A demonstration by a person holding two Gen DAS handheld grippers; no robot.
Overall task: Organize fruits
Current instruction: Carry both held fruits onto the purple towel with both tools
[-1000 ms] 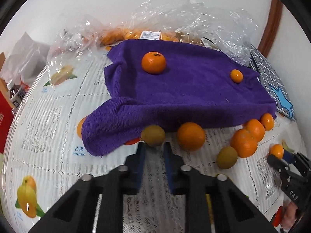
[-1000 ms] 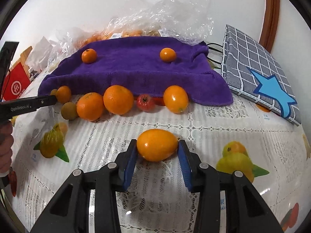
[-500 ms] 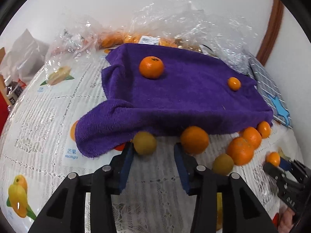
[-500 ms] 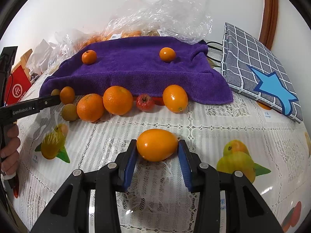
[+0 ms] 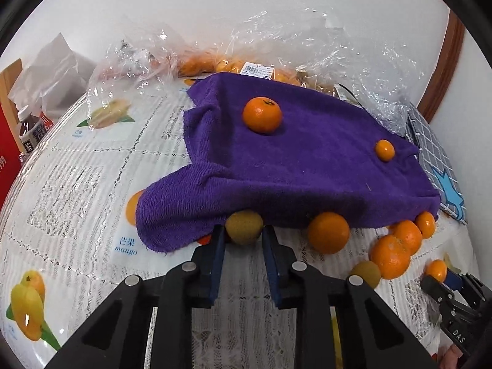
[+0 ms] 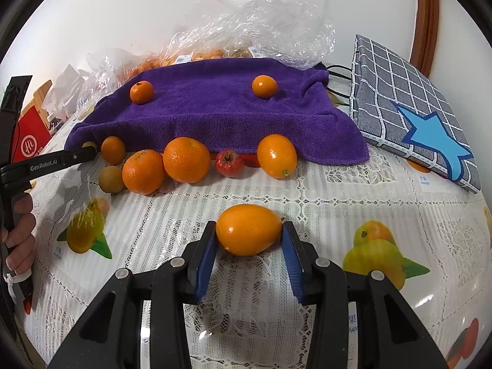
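Here the left gripper (image 5: 243, 237) pinched a brownish fruit (image 5: 244, 227) at the purple towel (image 5: 307, 166) hem; the right gripper (image 6: 248, 236) clamped an oval orange fruit (image 6: 248, 229) above the tablecloth (image 6: 338, 190). Likely mid-pickup; next, lifting onto the towel. Readable: "GenRobot.AI", "DAS", "mango".

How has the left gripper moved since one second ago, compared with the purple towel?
Yes. The left gripper opened, then closed around the brownish-green fruit, which sits at the front edge of the purple towel.
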